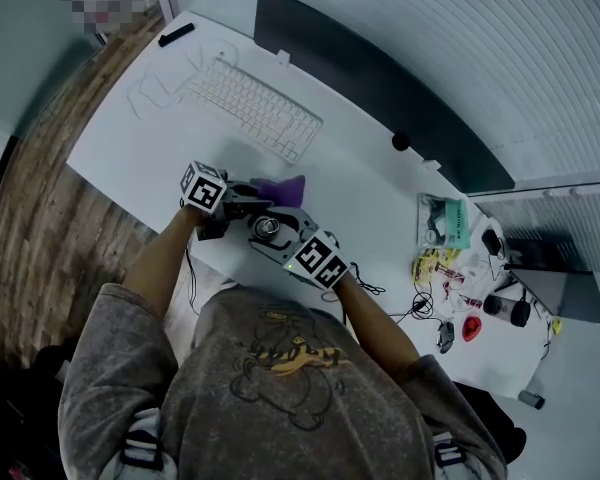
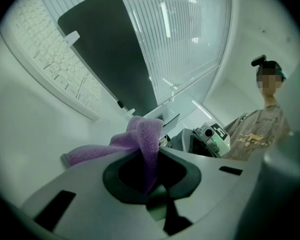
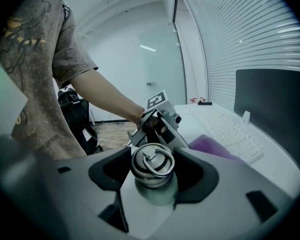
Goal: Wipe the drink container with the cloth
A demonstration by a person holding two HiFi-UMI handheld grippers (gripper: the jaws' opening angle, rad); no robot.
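Cool, even daylight comes through the window blinds point(image 1: 500, 28), streaked with bright glare. Shadows on the desk point(image 1: 360, 183) beneath the blinds are faint. Both gripper views bulge, with black corners and a blurred near foreground.

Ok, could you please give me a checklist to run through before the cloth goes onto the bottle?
1. Left gripper shut on cloth: ok.
2. Right gripper shut on bottle: ok.
3. Lid on bottle: ok.
4. Cloth touching bottle: not ok, they look apart in the right gripper view.
5. Keyboard clear of both grippers: ok.
6. Where the bottle needs wiping: cannot tell.
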